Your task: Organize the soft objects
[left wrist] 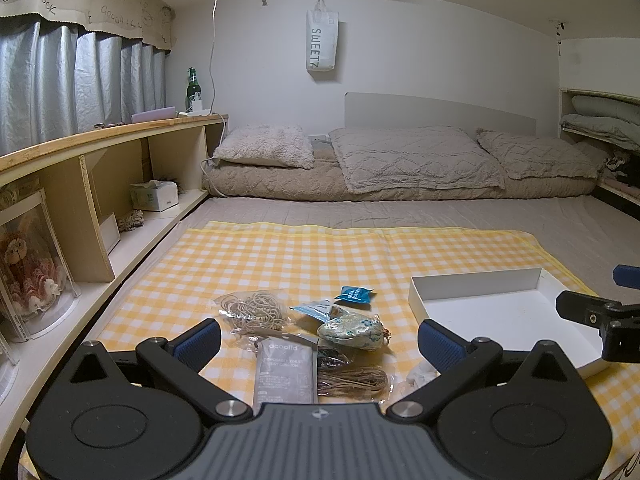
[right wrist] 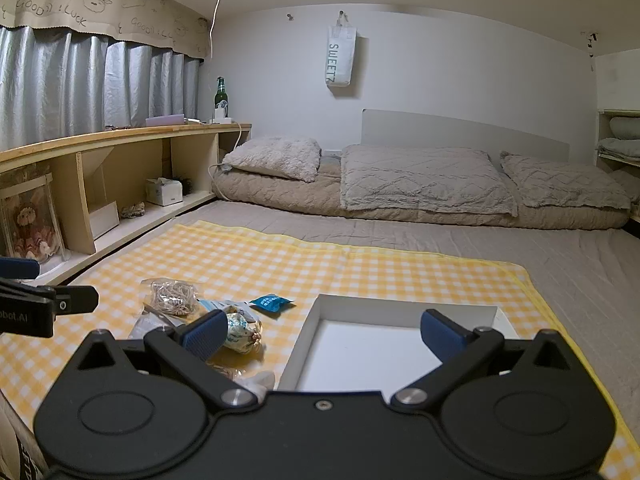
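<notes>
A pile of soft items lies on the yellow checked cloth (left wrist: 280, 256): a bag of rubber bands (left wrist: 254, 307), a grey "acoolla" packet (left wrist: 285, 372), a floral pouch (left wrist: 352, 331), a blue sachet (left wrist: 354, 294) and a bag of brown cords (left wrist: 352, 380). My left gripper (left wrist: 320, 344) is open and empty, just above the pile. An empty white box (left wrist: 508, 312) sits to the right. My right gripper (right wrist: 322, 334) is open and empty over the box (right wrist: 376, 360). The pouch (right wrist: 240, 334) shows beside its left finger.
A wooden shelf unit (left wrist: 100, 184) with a tissue box (left wrist: 154, 196) and a framed doll (left wrist: 28, 268) runs along the left. Pillows and folded bedding (left wrist: 400, 164) lie at the back. A white paper bag (left wrist: 322, 42) hangs on the wall.
</notes>
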{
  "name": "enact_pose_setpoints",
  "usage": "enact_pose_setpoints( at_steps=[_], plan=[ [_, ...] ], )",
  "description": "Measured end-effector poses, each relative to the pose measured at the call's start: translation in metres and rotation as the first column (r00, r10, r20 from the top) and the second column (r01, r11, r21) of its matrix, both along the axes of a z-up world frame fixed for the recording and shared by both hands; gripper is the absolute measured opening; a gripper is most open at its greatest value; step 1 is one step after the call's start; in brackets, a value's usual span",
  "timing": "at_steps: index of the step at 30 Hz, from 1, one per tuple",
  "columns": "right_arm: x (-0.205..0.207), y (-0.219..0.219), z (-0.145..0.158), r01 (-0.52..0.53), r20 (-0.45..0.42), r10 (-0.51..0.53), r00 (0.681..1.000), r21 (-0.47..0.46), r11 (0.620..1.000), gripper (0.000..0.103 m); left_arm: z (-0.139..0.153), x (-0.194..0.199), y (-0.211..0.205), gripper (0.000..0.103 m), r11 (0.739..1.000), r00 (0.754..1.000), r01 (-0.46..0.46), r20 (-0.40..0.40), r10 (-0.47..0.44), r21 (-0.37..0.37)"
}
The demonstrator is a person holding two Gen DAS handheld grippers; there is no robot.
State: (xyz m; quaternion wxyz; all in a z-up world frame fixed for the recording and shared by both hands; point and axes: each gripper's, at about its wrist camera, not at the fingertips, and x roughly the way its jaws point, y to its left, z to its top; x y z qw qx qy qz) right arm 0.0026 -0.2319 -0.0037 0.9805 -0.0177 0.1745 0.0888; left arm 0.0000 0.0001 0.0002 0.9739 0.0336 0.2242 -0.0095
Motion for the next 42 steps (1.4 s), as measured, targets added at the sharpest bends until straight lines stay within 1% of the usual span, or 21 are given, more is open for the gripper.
enact_pose_setpoints(
  at_steps=[42],
  plan=[
    [0.0004, 0.0023, -0.0015, -0.003, -0.003, 0.003, 1.0, -0.004, 1.0, 0.103, 0.0009, -0.0003, 0.0, 0.103, 1.0, 1.0, -0.003, 0.004, 0.003, -0.002]
  ],
)
